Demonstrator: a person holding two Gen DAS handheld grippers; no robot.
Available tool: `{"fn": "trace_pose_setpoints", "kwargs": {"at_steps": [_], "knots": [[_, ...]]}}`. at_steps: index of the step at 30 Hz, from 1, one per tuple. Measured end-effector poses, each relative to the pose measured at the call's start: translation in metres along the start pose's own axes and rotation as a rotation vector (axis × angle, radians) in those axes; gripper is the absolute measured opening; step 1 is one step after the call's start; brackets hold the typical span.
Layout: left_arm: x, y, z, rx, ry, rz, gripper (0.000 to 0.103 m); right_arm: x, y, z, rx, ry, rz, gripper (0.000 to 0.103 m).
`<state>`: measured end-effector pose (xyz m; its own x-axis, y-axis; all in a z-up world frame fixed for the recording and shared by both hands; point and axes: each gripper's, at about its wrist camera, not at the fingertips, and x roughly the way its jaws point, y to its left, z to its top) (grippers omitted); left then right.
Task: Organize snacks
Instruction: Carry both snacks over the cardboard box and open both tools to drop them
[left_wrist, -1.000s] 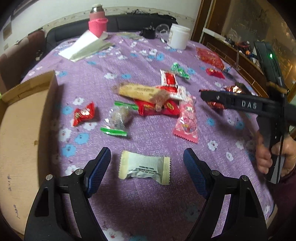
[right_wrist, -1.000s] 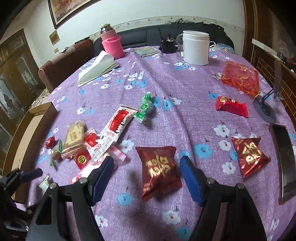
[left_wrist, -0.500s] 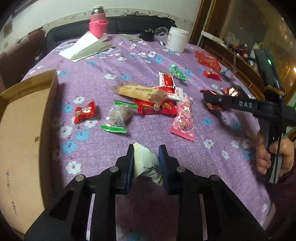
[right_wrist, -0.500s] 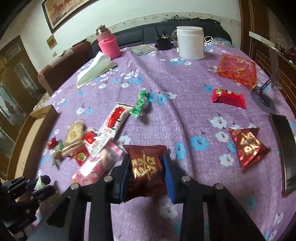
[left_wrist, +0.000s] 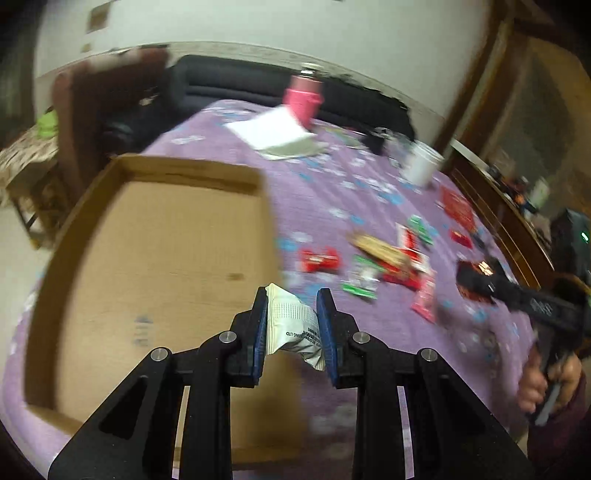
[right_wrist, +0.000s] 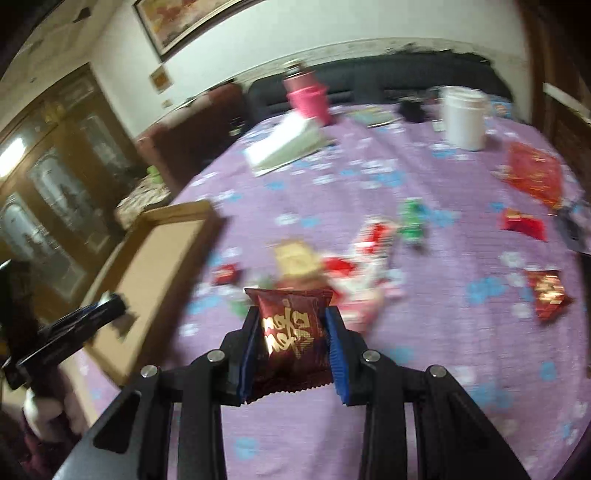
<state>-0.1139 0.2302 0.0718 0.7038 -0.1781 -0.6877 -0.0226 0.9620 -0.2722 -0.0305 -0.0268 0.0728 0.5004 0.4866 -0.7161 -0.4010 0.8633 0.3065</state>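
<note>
Box at the table's left edge looks bare. Snacks lie mid-table, so most sorting remains. Left gripper clamps a white packet over the box's rim; right gripper clamps a brown packet above mid-table.

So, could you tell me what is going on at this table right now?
A person is sorting snacks with a handheld gripper in each hand. The left gripper is shut on a white snack packet, held over the edge of the cardboard box. The right gripper is shut on a dark red snack packet, lifted above the purple tablecloth. Several more wrapped snacks lie loose on the cloth; the box looks empty where it shows.
</note>
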Motion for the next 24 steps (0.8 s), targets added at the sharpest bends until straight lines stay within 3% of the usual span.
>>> {"fn": "trace_pose_setpoints", "kwargs": {"at_steps": [6, 10, 19, 24], "knots": [[0.003, 0.044, 0.007, -0.056, -0.002, 0.061, 0.025, 0.044, 0.075, 0.008, -0.05, 0.081, 0.153, 0.037], [0.015, 0.061, 0.013, -0.074, 0.016, 0.076, 0.025, 0.075, 0.12, 0.011, -0.106, 0.119, 0.183, 0.037], [0.035, 0.094, 0.019, -0.124, 0.05, 0.102, 0.025, 0.132, 0.16, 0.016, -0.145, 0.182, 0.166, 0.037], [0.04, 0.109, 0.02, -0.187, 0.066, 0.075, 0.025, 0.145, 0.168, 0.02, -0.163, 0.154, 0.134, 0.04]]}}
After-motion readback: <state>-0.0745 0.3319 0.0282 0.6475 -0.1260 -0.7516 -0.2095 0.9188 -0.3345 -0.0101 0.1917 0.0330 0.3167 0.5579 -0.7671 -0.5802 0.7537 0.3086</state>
